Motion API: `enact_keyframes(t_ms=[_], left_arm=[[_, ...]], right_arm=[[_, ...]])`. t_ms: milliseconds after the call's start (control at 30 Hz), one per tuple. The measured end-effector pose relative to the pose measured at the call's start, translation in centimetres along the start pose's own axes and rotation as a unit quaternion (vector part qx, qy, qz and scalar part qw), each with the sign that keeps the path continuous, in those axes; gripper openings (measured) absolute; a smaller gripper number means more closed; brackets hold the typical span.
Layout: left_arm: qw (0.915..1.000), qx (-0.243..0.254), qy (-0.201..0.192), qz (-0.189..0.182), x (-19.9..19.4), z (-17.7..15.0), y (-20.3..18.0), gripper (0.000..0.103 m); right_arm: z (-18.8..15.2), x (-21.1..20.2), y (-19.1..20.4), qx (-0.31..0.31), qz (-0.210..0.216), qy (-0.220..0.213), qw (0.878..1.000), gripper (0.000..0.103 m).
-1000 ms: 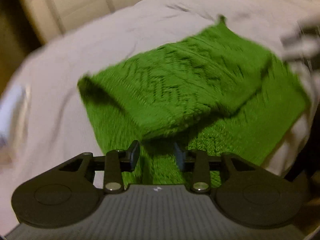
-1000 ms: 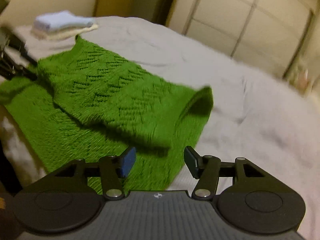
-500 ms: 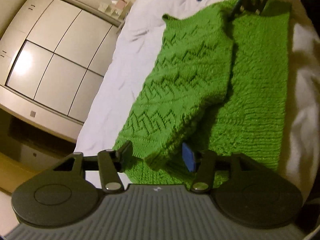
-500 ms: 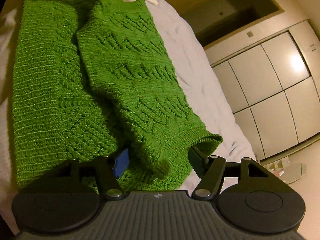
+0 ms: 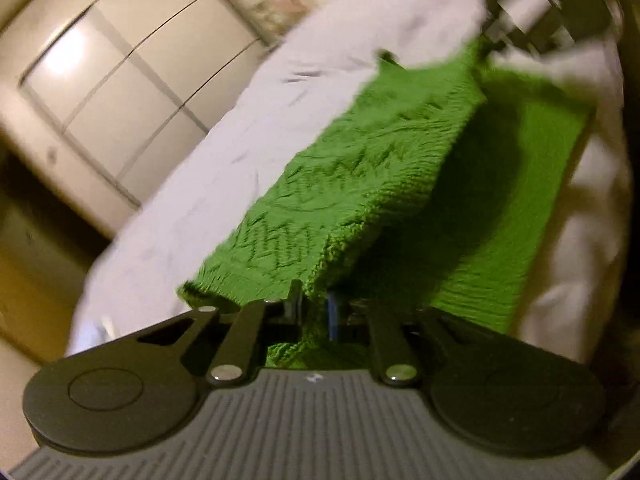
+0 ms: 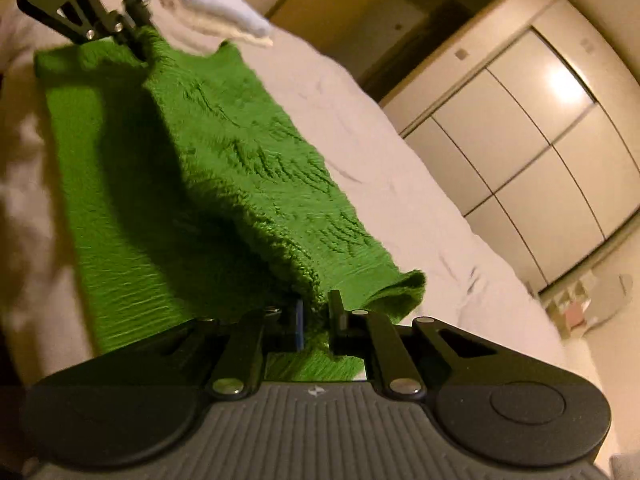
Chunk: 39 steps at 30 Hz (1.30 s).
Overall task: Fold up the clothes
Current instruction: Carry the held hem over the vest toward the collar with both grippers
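Both tools grip one green knitted sweater [image 5: 360,184]: the left tool [image 5: 314,312], bottom centre of its frame, clenches a folded edge; the right tool [image 6: 318,320] clenches the opposite end. It lies across the white bed [image 6: 400,168], its folded layer lifted, with folded towels [image 6: 216,20] upper left.

Two wide-angle wrist cameras face each other along a green sweater [image 5: 384,168] on a white bed [image 5: 224,176]. The left view looks close over the left gripper [image 5: 314,312] toward the far right gripper [image 5: 520,20]. The right view looks close over its own fingers from the opposite end; both views share sweater, bed and a pale wardrobe [image 6: 532,140].
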State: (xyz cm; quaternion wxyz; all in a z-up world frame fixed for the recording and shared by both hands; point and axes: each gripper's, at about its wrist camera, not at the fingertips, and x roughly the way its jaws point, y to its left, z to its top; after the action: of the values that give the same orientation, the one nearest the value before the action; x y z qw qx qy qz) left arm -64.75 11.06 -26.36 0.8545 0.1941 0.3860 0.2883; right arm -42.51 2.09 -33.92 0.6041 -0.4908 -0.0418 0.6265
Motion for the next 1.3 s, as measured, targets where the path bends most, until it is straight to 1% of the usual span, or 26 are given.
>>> enact_keyframes(t_ms=[67,133,200,333,400,533,600,633,667,700,733,800,833,867,967,1000,1033,1067,1167,1233,1300], left_arm=[[0.9999,-0.009,0.011,-0.001,-0.6,-0.7,-0.5,0.011],[0.9997,-0.001,0.025,0.005,-0.4,-1.2,-1.5,0.011],[0.9995,0.007,0.029,0.014,-0.3,-1.1,-1.9,0.011],[0.9997,-0.015,0.01,0.017,-1.5,-0.6,-1.4,0.011],[0.9997,-0.02,0.009,0.013,-1.6,-0.7,-1.2,0.011],[0.999,0.005,0.043,0.009,-0.1,-1.7,-2.4,0.012],[0.9986,0.022,0.048,0.01,0.0,-1.8,-3.0,0.012],[0.9985,0.026,0.048,0.007,-0.1,-1.7,-3.0,0.015],[0.9988,0.019,0.046,-0.002,-0.5,-1.6,-2.4,0.017],[0.9989,0.007,0.043,-0.014,-0.9,-1.5,-1.7,0.018],[0.9989,-0.004,0.04,-0.026,-1.4,-1.4,-1.0,0.018],[0.9974,-0.047,0.034,-0.043,-2.4,-1.3,1.1,0.018],[0.9958,-0.073,0.028,-0.049,-2.8,-1.2,2.2,0.018],[0.9934,-0.1,0.02,-0.052,-3.1,-1.0,3.2,0.018],[0.9815,-0.176,-0.008,-0.076,-3.6,0.5,4.8,0.018],[0.9784,-0.187,-0.016,-0.086,-3.3,1.2,4.6,0.018],[0.9779,-0.187,-0.018,-0.093,-2.7,1.9,3.9,0.018],[0.9784,-0.181,-0.017,-0.097,-2.0,2.6,3.1,0.018],[0.9814,-0.168,0.018,-0.091,0.3,2.2,0.8,0.018],[0.9826,-0.16,0.044,-0.084,1.9,1.8,-0.6,0.019],[0.9794,-0.176,0.047,-0.085,2.2,0.4,-0.6,0.018]], right_arm=[[-0.5,-1.3,0.5,0.019,0.006,-0.003,1.0,0.009],[-0.9,-2.5,1.0,0.037,0.012,-0.006,0.999,0.009],[-1.1,-2.7,1.8,0.033,0.011,0.0,0.999,0.009],[-1.1,-2.7,1.8,0.041,0.017,0.005,0.999,0.009],[-1.2,-2.7,1.9,0.046,0.021,0.008,0.999,0.009],[-1.2,-2.7,1.9,0.055,0.027,0.013,0.998,0.012],[-1.2,-2.6,1.9,0.054,0.027,0.016,0.998,0.016],[-1.2,-2.5,1.9,0.052,0.025,0.018,0.998,0.017],[-1.1,-2.5,1.5,0.059,0.029,0.022,0.998,0.027],[-1.0,-2.4,1.1,0.069,0.031,0.027,0.997,0.035],[-1.0,-2.6,0.3,0.084,0.035,0.029,0.995,0.036],[-1.2,-3.5,-1.6,0.135,0.056,0.023,0.989,0.035],[-1.4,-4.3,-2.5,0.145,0.079,-0.005,0.986,0.035],[-1.3,-4.7,-3.6,0.183,0.09,-0.02,0.979,0.036],[-0.8,-5.1,-6.1,0.285,0.126,-0.062,0.948,0.038],[-0.5,-4.9,-6.7,0.316,0.139,-0.076,0.936,0.038],[-0.1,-4.4,-6.8,0.334,0.15,-0.083,0.927,0.038],[0.2,-4.2,-6.7,0.34,0.154,-0.083,0.924,0.038],[0.9,-2.1,-5.2,0.34,0.16,-0.067,0.924,0.038],[0.2,-0.8,-3.9,0.336,0.161,-0.036,0.928,0.038],[-1.2,0.3,-3.0,0.331,0.158,-0.019,0.93,0.034]])
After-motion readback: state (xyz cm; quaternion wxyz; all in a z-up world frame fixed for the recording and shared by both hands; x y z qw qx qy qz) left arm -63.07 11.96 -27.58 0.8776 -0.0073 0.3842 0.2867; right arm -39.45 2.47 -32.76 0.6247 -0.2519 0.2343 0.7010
